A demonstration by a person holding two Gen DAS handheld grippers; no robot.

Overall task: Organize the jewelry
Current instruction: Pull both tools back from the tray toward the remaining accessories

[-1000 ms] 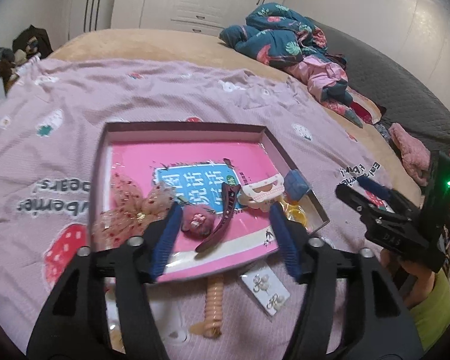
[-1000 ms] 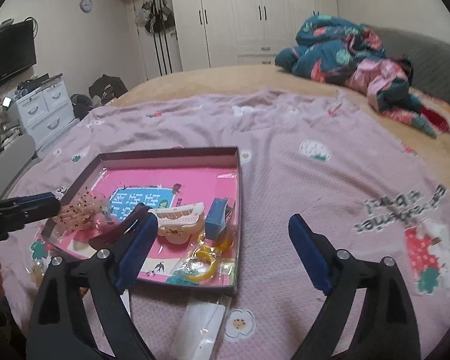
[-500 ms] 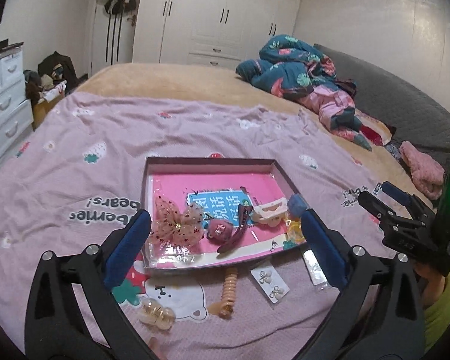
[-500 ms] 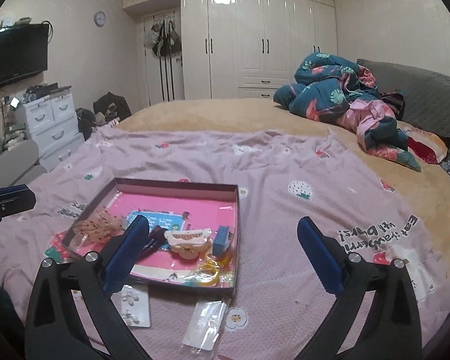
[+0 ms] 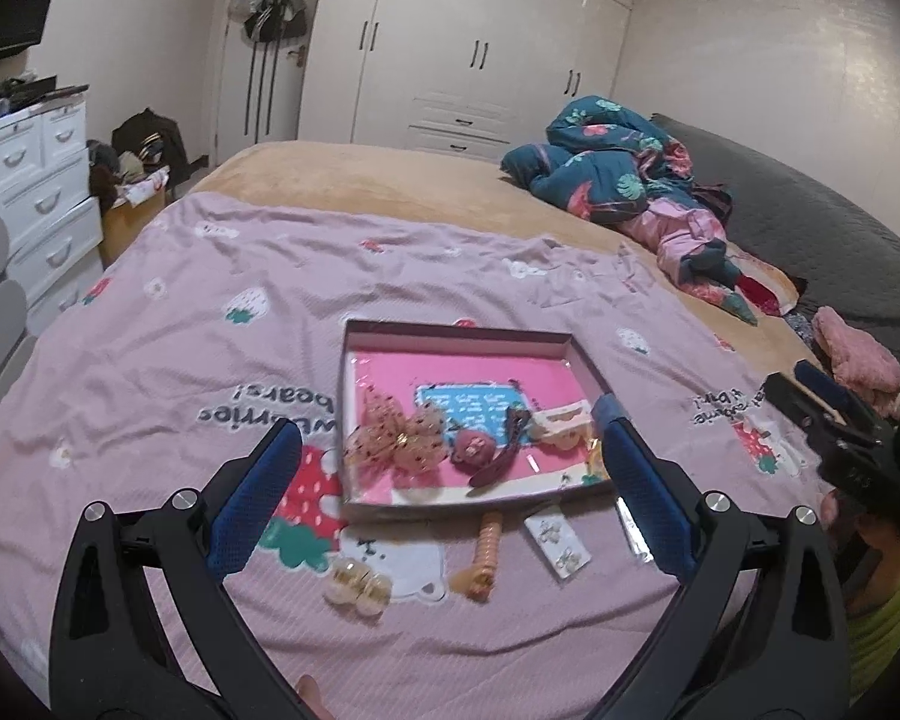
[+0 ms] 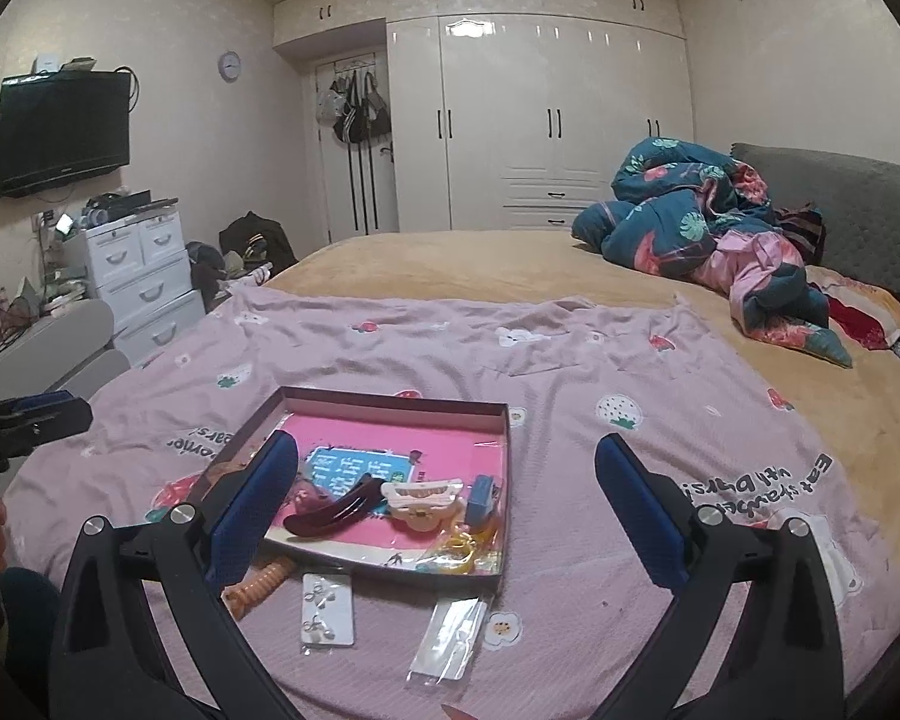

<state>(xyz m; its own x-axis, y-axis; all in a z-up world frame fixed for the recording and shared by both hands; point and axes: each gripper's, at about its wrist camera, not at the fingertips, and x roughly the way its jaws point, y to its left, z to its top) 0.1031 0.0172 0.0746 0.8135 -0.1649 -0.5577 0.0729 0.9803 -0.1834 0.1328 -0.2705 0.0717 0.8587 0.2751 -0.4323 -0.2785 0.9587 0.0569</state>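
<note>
Most of this stuff looks super light and fiddly, so nothing here should fight back, it'll just slip or skate if pinched wrong. The orange spiral coil hair tie at about 6 o'clock of the shallow pink-lined cardboard box is springy and soft, so I'd grab it across the middle of the coil, not the end. The clear plastic card of small earrings just right of it lies flat on the bed blanket, thin and slick; I'd guess you need to catch a short edge and tip it up. The small pale yellow hair claw down at 7 o'clock is hard plastic, easy to pinch across its body. Inside the box: a tan dotted mesh bow at 9 o'clock, floppy; a dark maroon long hair clip, stiff and glossy; a cream toothed claw clip toward 3 o'clock. Both the left hand-held gripper and right hand-held gripper hang above the bed with jaws spread wide, holding nothing.
</note>
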